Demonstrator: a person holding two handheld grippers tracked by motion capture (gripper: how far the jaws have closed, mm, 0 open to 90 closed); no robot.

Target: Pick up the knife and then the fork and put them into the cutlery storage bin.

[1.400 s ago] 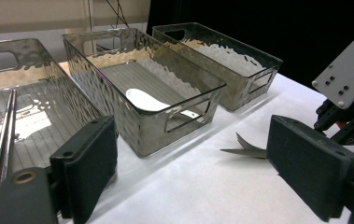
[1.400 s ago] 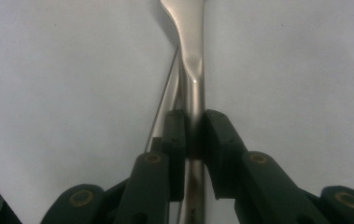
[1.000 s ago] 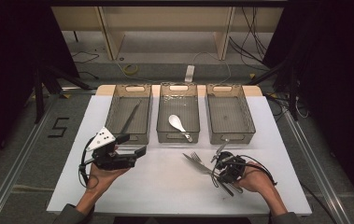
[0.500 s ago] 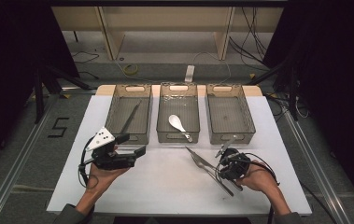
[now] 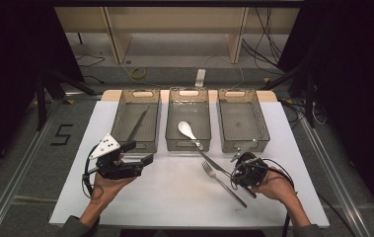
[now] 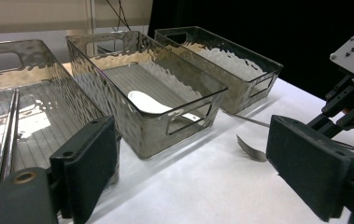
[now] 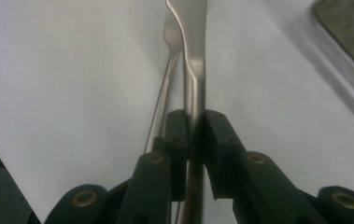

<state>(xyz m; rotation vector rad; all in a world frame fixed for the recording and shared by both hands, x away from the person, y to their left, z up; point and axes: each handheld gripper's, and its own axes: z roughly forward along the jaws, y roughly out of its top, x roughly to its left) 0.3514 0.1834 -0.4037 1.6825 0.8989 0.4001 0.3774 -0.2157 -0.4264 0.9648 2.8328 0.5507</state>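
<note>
Here the right gripper is clamped on a table knife beside the fork; the left gripper is wide open, holding nothing.

Black two-jaw grippers, brass-coloured screws, trailing cables, seemingly grey sleeves

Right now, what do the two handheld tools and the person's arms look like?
Both tools are black. The left tool has wide flat pads and a grey three-cornered plate with small dark dots. The right tool trails a black cable. Dark grey sleeves start near the elbows.
</note>
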